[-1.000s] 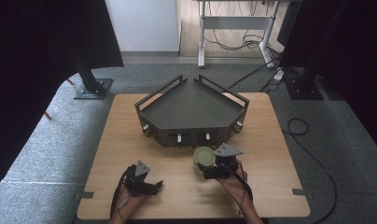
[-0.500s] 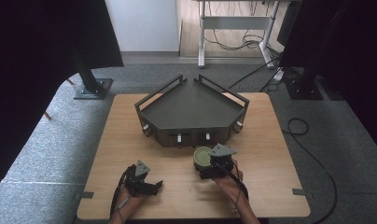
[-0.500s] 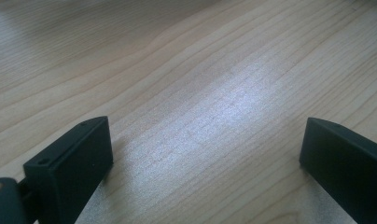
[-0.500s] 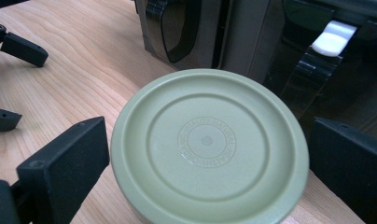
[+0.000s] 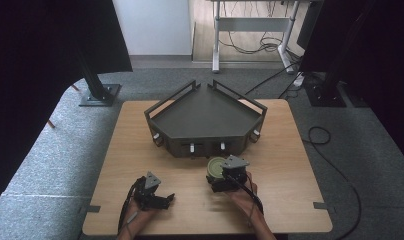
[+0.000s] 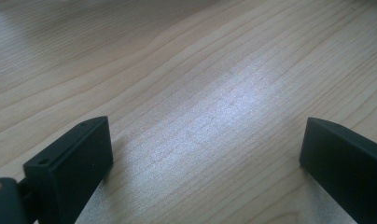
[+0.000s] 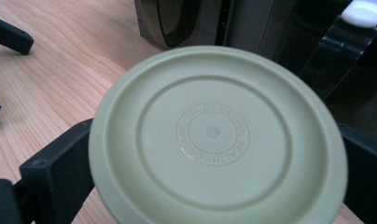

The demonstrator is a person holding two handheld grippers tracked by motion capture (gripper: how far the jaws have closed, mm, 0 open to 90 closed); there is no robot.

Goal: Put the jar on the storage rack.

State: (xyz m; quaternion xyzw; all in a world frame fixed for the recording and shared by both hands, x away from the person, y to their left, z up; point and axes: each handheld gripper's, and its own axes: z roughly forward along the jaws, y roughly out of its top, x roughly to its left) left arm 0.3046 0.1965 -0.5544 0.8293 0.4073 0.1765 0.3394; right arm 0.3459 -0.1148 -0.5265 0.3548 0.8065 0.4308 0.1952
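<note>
while the left claw (image 5: 166,199) sits idle at the lower left of the high view, its jaws spread wide over bare desk (image 5: 135,150) with nothing between them, the work belongs to the other hand. moving right, just below the middle of the frame, the right claw (image 5: 216,176) pinches a round, pale green lid (image 5: 216,167), and the lid hangs close in front of the dark tray (image 5: 205,117) that fills the centre of the desk. in the right gripper view the lid (image 7: 219,140) lies flat side up with a black jaw pressed to either edge, and the tray's front wall (image 7: 177,21) rises right behind it at the top of the frame.

the step in hand looks like carrying the lid up and into the tray. to do it well, keep the squeeze even, since a smooth round rim can slip out sideways from two flat jaws. lift enough to clear the tray's front wall and its small white knobs (image 5: 192,148) before moving forward, hold the lid level, and let go only once it rests on the tray floor. the left claw is best kept low and out of the way.
</note>
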